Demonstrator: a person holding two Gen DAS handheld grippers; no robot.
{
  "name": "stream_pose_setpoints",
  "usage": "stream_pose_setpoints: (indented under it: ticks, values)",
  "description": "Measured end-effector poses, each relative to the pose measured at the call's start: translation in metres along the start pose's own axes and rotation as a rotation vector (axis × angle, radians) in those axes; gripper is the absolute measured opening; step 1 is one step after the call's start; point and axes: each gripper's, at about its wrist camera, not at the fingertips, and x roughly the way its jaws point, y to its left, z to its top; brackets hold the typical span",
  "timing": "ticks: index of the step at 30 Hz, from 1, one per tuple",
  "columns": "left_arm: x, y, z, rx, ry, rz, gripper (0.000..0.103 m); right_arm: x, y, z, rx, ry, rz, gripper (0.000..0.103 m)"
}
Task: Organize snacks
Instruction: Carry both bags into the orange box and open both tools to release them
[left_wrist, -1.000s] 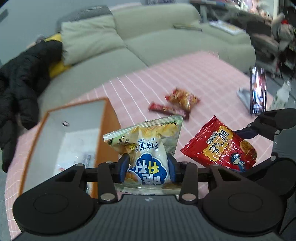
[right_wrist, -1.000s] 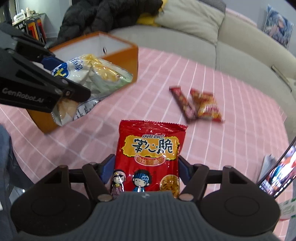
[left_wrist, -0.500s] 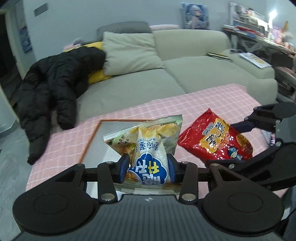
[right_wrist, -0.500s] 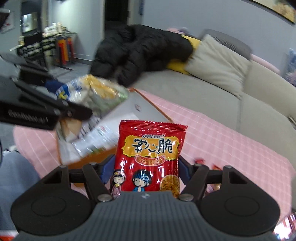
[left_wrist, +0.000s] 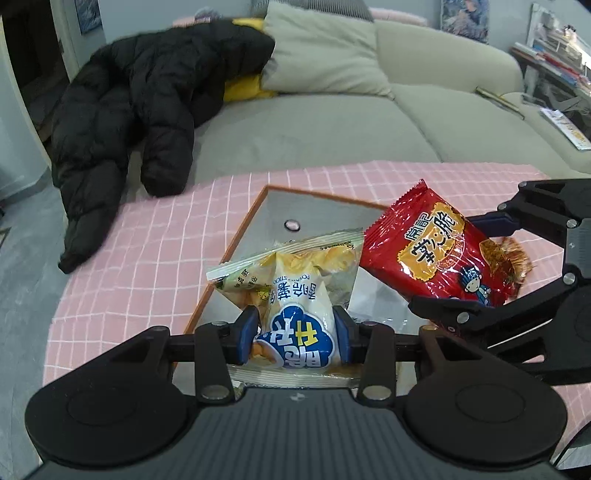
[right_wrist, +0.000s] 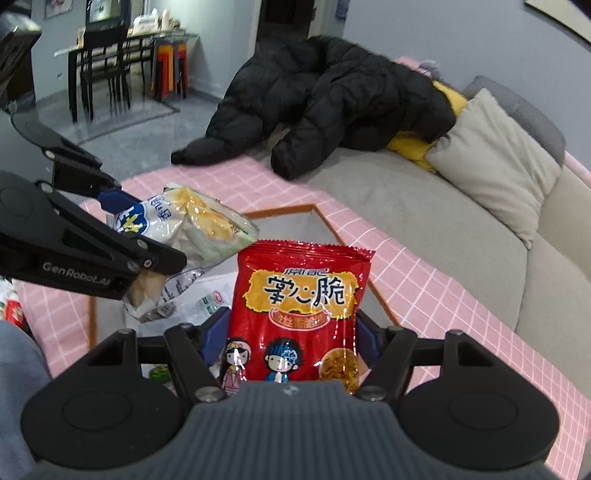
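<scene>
Left tool (left_wrist: 294, 334): clenched on the yellow-and-white chip bag (left_wrist: 295, 291), blue pads pressing both sides
Right tool (right_wrist: 291, 343): clenched on the red snack bag (right_wrist: 301, 314)
Chip bag: held above the open orange-rimmed box (left_wrist: 236, 251), left of the red bag
Red bag: held over the box's right part, near the chip bag
Box: on the pink checked counter (left_wrist: 147, 251), grey inside
Far side: beige sofa (left_wrist: 332, 125) with a black jacket (left_wrist: 140, 110)

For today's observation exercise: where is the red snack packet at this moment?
The red snack packet is clamped in the right gripper, held above the orange-rimmed box, just right of the yellow chip bag in the left gripper.
</scene>
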Motion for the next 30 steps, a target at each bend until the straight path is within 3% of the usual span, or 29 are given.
stream_pose_setpoints:
  ticks: [15,30]
  values:
    - [0.076,0.009,0.002,0.015,0.148,0.031,0.048,0.095,0.001,0.006,-0.120,0.149,0.025,0.067]
    - [0.126,0.012,-0.007,0.011,0.258,0.037,0.049,0.147,0.005,-0.007,-0.122,0.275,0.075,0.066]
